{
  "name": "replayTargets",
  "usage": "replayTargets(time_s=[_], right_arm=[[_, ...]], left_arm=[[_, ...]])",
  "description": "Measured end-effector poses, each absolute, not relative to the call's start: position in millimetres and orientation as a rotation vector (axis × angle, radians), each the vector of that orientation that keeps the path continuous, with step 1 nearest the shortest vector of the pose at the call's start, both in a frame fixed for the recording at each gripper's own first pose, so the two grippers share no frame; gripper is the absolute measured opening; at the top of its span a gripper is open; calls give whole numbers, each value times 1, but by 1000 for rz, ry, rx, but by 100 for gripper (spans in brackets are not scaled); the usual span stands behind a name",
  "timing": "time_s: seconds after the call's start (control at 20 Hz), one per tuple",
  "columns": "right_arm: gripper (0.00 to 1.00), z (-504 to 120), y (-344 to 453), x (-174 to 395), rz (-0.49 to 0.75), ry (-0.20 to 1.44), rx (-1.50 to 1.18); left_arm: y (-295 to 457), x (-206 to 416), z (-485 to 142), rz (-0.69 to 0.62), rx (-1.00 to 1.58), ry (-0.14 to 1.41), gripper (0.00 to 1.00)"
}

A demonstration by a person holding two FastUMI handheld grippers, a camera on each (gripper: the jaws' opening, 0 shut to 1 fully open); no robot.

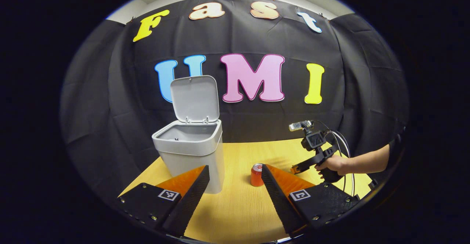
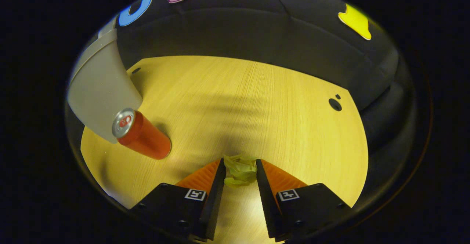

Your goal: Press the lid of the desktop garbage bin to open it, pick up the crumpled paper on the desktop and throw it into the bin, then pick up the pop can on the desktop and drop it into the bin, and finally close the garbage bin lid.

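Yellowish crumpled paper sits pinched between my right gripper fingers, low on the desk. Bin lid up, pop can beside it. Left gripper wide, idle. Next: lift, carry over bin, release.

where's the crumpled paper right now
In the right gripper view the crumpled paper sits between the right gripper's jaws, low over the wooden desktop, right of the pop can and the bin.
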State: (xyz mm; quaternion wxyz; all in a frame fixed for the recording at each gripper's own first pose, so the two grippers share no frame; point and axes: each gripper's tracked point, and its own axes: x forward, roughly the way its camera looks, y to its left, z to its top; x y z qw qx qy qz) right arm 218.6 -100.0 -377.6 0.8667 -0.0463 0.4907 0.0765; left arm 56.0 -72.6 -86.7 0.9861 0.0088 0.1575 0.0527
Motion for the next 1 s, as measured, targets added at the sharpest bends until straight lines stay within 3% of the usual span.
replayTargets(time_s=[0.35, 0.65, 0.7, 0.75, 0.8, 1.0], right_arm=[[56, -286, -93, 247, 166, 872, -173], [55, -196, -42, 270, 238, 717, -193], [42, -184, -30, 273, 256, 697, -199], [42, -172, -19, 275, 272, 672, -204], [55, -158, -5, 277, 292, 646, -203], [55, -120, 66, 284, 408, 597, -163]], left_arm=[[-63, 61, -80, 34, 8, 290, 94], [-49, 51, -71, 9, -5, 264, 94], [-45, 49, -71, 9, -5, 262, 93], [-42, 49, -72, 9, -9, 262, 93], [-39, 49, -75, 10, -19, 263, 93], [-25, 45, -79, 27, -62, 272, 93]])
